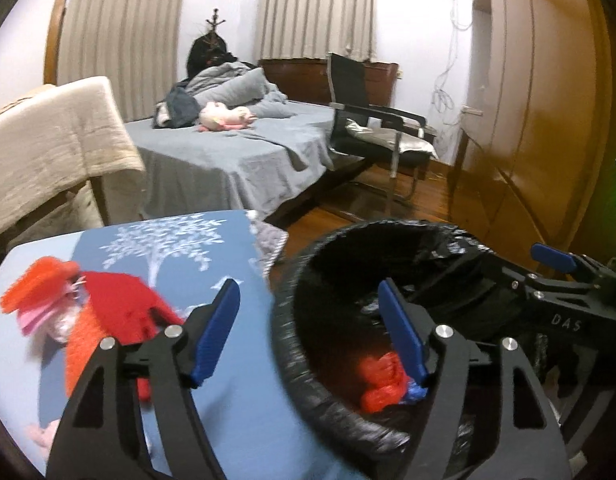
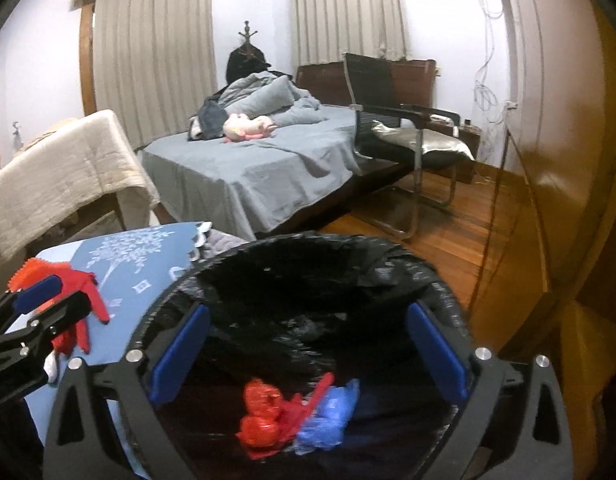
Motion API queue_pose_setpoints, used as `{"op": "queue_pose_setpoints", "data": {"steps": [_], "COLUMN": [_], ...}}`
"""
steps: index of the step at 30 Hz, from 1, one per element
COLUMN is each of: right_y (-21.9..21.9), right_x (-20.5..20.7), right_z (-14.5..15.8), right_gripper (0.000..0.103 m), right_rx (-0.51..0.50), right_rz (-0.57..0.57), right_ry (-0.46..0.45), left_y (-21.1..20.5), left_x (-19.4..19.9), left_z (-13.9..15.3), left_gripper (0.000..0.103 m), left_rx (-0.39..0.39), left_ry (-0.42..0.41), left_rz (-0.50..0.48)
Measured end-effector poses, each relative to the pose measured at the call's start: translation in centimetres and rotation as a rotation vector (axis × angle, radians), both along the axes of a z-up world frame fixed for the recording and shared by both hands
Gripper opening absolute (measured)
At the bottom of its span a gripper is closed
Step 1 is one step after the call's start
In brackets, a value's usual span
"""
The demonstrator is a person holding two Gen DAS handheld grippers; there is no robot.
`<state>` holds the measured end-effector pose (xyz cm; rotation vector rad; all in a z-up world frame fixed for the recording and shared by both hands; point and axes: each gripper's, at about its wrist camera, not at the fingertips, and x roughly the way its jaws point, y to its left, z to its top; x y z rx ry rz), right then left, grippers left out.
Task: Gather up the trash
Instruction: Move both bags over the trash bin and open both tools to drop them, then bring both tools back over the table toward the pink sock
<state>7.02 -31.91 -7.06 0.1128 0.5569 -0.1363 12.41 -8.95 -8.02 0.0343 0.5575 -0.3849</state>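
A black bin (image 2: 347, 245) lined with a black bag stands beside a blue-clothed table. Crumpled red plastic trash (image 2: 268, 416) and blue plastic trash (image 2: 327, 412) lie at its bottom; the red piece (image 1: 381, 380) also shows in the left wrist view. My right gripper (image 2: 308, 312) hangs open over the bin mouth with nothing between its pads. My left gripper (image 1: 308, 292) is open and empty, straddling the bin's left rim (image 1: 286, 340). Its left finger is over the table and its right finger is over the bin.
Red and orange knit items (image 1: 120, 308) and a pink one lie on the blue tablecloth (image 1: 228, 236) left of the bin. Beyond are a grey bed (image 2: 248, 168), a black chair (image 2: 387, 120), a towel-draped chair (image 2: 60, 176) and a wooden wardrobe (image 2: 547, 160) at right.
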Motion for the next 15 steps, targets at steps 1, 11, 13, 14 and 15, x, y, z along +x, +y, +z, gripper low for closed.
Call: {"op": "queue_pose_setpoints", "data": {"steps": [1, 11, 13, 14, 15], "right_y": [0.6, 6.8, 8.3, 8.8, 9.6], "right_x": [0.1, 1.1, 1.2, 1.2, 1.2], "right_z": [0.0, -0.4, -0.5, -0.5, -0.6], "right_gripper": [0.097, 0.097, 0.097, 0.097, 0.097], "right_rx": [0.004, 0.021, 0.024, 0.026, 0.028], "right_rz": [0.011, 0.139, 0.171, 0.182, 0.197], "right_ry": [0.001, 0.014, 0.012, 0.011, 0.01], "left_y": [0.6, 8.5, 10.0, 10.9, 11.7], "left_x": [-0.1, -1.7, -2.2, -2.5, -2.7], "left_z": [0.0, 0.2, 0.0, -0.1, -0.3], "left_gripper": [0.074, 0.077, 0.077, 0.077, 0.077], "left_rx": [0.003, 0.045, 0.065, 0.071, 0.076], "left_ry": [-0.001, -0.013, -0.015, -0.013, -0.008], "left_rz": [0.016, 0.181, 0.212, 0.227, 0.246]}}
